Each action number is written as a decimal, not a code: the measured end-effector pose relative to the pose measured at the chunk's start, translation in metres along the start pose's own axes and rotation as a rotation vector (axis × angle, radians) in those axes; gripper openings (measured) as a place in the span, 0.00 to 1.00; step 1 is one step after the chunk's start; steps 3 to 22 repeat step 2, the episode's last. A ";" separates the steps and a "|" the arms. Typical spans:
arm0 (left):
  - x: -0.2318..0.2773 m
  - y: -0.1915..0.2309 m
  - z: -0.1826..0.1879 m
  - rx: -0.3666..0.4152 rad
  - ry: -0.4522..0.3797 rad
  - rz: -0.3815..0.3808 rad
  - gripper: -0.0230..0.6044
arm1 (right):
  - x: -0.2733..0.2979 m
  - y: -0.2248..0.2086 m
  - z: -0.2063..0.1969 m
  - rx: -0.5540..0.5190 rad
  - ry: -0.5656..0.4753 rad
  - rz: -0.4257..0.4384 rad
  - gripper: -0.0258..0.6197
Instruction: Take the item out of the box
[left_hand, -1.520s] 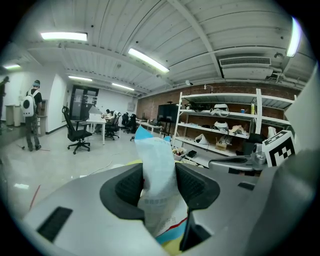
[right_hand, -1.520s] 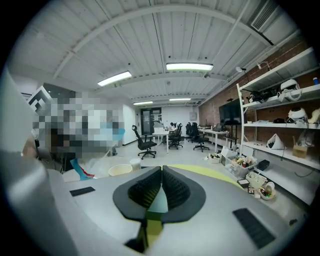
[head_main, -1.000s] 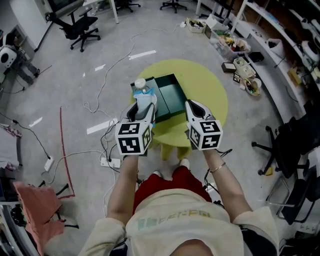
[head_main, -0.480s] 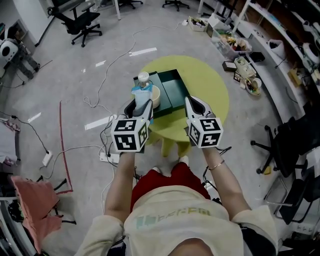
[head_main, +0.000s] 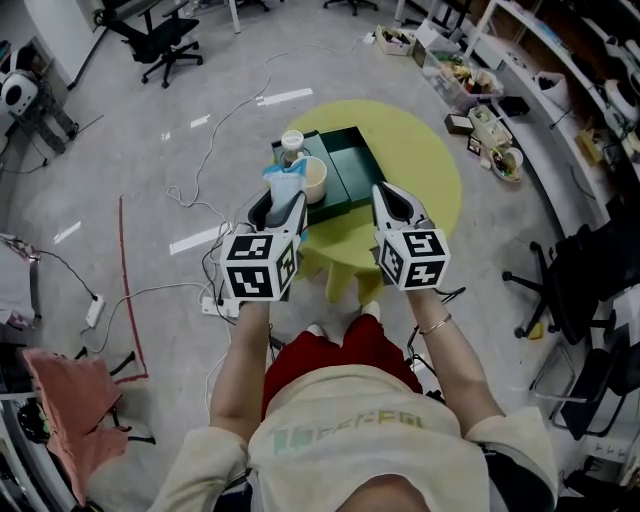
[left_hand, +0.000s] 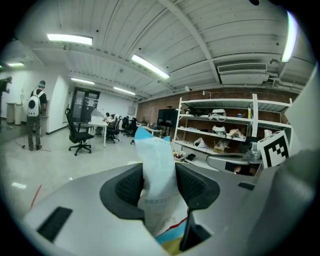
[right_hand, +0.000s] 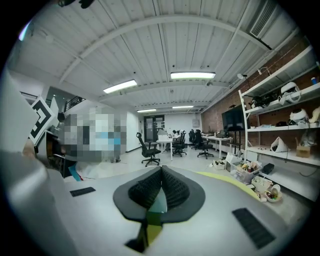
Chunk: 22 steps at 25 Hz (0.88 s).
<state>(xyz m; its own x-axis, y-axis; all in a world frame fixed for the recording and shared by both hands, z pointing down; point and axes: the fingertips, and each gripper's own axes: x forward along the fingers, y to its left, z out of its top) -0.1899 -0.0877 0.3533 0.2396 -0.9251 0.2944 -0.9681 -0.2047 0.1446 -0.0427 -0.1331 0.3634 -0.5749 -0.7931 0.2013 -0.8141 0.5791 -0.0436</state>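
Note:
My left gripper (head_main: 281, 203) is shut on a light blue and white pouch (head_main: 284, 183), held upright above the near left edge of the round yellow table (head_main: 425, 170). In the left gripper view the pouch (left_hand: 157, 180) stands pinched between the two dark pads (left_hand: 128, 186). The open dark green box (head_main: 352, 168) lies on the table just beyond both grippers. A cream cup (head_main: 313, 179) and a white-capped bottle (head_main: 292, 143) stand at its left side. My right gripper (head_main: 391, 196) hovers at the box's near right corner, shut with nothing held (right_hand: 161, 176).
Cables and a power strip (head_main: 214, 305) lie on the floor to the left of the table. Black office chairs stand at the right (head_main: 565, 290) and the far left (head_main: 160, 38). Cluttered shelves (head_main: 500, 110) run along the right side.
My left gripper has drawn back from the box toward the person with the pouch in it, uncovering the cream cup. The right gripper has barely moved.

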 end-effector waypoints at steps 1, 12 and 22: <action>-0.002 0.000 0.000 0.000 -0.003 -0.002 0.36 | 0.000 0.002 0.000 0.001 -0.002 0.000 0.09; -0.004 0.001 0.001 0.001 -0.006 -0.005 0.36 | -0.001 0.004 0.001 0.002 -0.003 0.000 0.09; -0.004 0.001 0.001 0.001 -0.006 -0.005 0.36 | -0.001 0.004 0.001 0.002 -0.003 0.000 0.09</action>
